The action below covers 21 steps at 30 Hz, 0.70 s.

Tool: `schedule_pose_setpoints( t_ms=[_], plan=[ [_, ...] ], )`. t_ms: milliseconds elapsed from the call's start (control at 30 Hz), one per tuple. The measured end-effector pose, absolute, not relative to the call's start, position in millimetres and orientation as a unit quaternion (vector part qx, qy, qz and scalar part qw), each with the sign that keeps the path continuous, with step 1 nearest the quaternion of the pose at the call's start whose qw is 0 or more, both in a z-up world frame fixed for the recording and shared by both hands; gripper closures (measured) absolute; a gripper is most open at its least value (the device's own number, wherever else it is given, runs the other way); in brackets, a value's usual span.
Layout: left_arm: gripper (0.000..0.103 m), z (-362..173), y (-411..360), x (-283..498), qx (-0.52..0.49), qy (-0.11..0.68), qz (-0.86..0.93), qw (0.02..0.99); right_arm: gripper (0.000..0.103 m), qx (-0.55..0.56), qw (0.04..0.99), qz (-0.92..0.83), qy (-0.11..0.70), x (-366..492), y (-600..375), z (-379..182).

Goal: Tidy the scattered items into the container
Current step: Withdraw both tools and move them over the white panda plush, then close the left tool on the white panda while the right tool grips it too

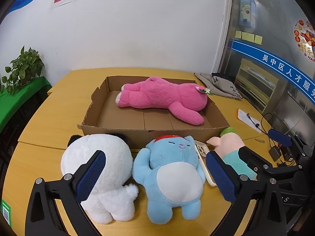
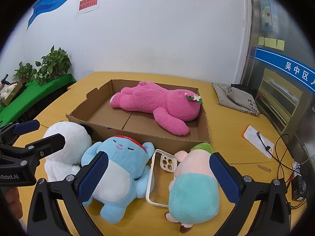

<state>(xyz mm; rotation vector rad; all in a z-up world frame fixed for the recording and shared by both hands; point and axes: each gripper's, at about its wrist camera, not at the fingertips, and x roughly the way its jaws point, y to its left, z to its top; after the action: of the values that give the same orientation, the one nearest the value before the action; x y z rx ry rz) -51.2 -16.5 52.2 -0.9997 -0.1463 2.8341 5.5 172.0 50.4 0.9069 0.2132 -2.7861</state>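
On the yellow table point(image 1: 49, 118), the far middle is taken by a shallow cardboard box point(image 1: 94, 106), open at the top. A pink plush bear point(image 1: 163, 96) lies face down inside it, feet toward the left wall, head toward the right, one arm stretched toward the near right corner.

Four things lie in a row on the table just in front of the box's near wall. Farthest left is a white plush point(image 1: 98, 169) with black ears, its head touching the box wall. Just beside it on the right lies a blue plush cat point(image 1: 171, 175) on its back, with a red band on its head and a white belly. Next comes a cream phone case point(image 2: 163, 169), lying flat between the blue cat and a pink plush pig point(image 2: 193, 179) in teal shorts; the pig overlaps the case's right edge, and its green hat touches the box.

The left gripper point(image 1: 155, 177) hangs over the near edge with its jaws spread wide, gripping nothing; the white plush and blue cat lie between its blue pads point(image 1: 90, 175). The right gripper point(image 2: 157, 177) is likewise released, spanning the blue cat, the case and the pig.

Far right lie a grey cloth bag point(image 1: 218, 86) and some cables point(image 1: 273, 137).
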Motion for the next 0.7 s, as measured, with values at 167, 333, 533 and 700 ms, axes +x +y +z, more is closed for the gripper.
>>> schedule_pose_setpoints(
  t_ms=[167,333,533,700],
  plan=[
    [0.000,51,-25,-52,-0.332,-0.055,0.939,0.065,0.001,0.309,0.101,-0.943,0.074,5,170,49],
    [0.000,46,-38,-54,-0.336,-0.064,0.938,0.059,0.001,0.312,0.104,-0.941,0.077,4,165,47],
    [0.000,38,-58,-58,-0.349,-0.072,0.933,0.052,0.001,0.312,0.124,-0.939,0.071,3,155,46],
    [0.000,29,-79,-63,-0.361,-0.079,0.927,0.068,0.001,0.312,0.148,-0.936,0.065,2,142,40]
  ],
)
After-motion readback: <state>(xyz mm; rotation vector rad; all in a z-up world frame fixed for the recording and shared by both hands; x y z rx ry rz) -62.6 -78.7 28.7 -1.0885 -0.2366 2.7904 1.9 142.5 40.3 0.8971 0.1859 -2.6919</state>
